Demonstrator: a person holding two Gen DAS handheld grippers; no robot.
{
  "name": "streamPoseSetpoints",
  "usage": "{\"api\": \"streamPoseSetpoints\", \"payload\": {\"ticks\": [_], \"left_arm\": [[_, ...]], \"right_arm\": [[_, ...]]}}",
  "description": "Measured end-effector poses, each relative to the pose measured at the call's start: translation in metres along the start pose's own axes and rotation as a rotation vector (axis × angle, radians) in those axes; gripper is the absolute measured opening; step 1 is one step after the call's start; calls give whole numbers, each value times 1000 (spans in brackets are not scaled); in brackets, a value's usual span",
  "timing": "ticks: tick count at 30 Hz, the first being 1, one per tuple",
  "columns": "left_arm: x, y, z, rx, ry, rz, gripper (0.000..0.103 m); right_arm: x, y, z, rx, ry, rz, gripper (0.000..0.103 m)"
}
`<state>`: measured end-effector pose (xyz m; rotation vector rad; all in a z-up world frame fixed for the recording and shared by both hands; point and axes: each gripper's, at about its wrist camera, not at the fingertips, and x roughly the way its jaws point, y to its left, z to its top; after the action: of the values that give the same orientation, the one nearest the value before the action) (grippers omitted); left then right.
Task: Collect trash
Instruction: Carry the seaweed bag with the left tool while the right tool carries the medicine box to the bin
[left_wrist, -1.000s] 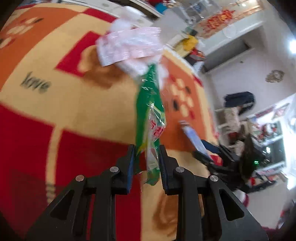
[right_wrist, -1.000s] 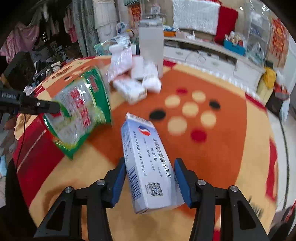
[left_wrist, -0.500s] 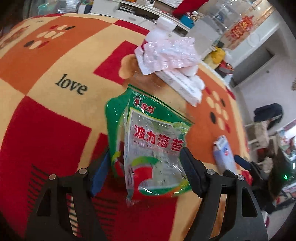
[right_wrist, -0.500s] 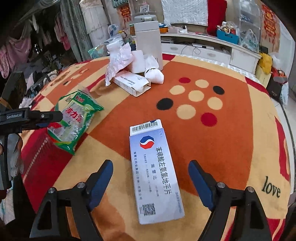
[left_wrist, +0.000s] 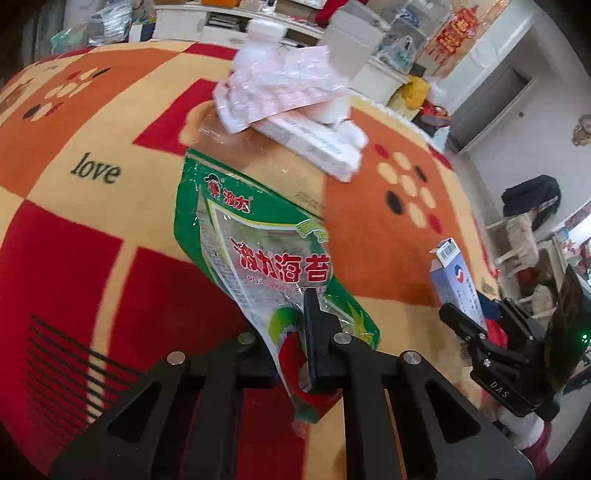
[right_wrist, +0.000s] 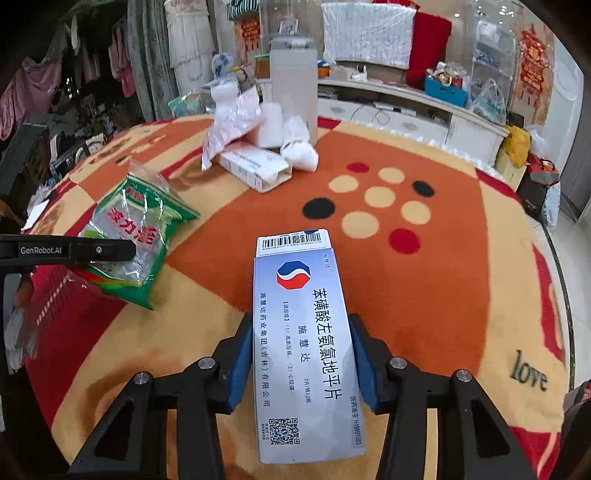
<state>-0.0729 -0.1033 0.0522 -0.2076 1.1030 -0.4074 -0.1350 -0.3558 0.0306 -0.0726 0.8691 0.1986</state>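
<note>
I have left tool (left_wrist: 295, 354) pinched on limp, slippery seaweed packet (left_wrist: 266, 258) by its bottom edge | right tool (right_wrist: 299, 365) just closed, clamping stiff, light medicine box (right_wrist: 303, 332) across its sides

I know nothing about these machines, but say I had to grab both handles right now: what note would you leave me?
Left gripper: jaws have just closed, pinching the lower end of the green snack bag.
Right gripper: jaws have just closed on the sides of the blue medicine box.
Both items sit low over the orange and red cloth.
Done: both pieces gripped.
Left: a pile at the far side, with a pink plastic wrapper, a white box and crumpled tissues. No bin is clearly in view, so find one first.
</note>
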Motion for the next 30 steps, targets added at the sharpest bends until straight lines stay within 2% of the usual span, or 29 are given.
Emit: {"api": "streamPoseSetpoints", "payload": {"ticks": [12,17,25,30], "left_arm": [[6,-80,-6,95,-11,-77,8],[14,-113,-10,149,3,-82,8],[53,-124,-26,200,115,-12,10],[58,-122,-33,172,110,-31,9]], "right_arm": [[-42,-27,-19,51,-42,-47,47],[-60,-50,-33,90,-53,-82,47],[-72,-75,-56,159,-50,-68,47],[-73,-78,-68,175,-41,-56,47]]}}
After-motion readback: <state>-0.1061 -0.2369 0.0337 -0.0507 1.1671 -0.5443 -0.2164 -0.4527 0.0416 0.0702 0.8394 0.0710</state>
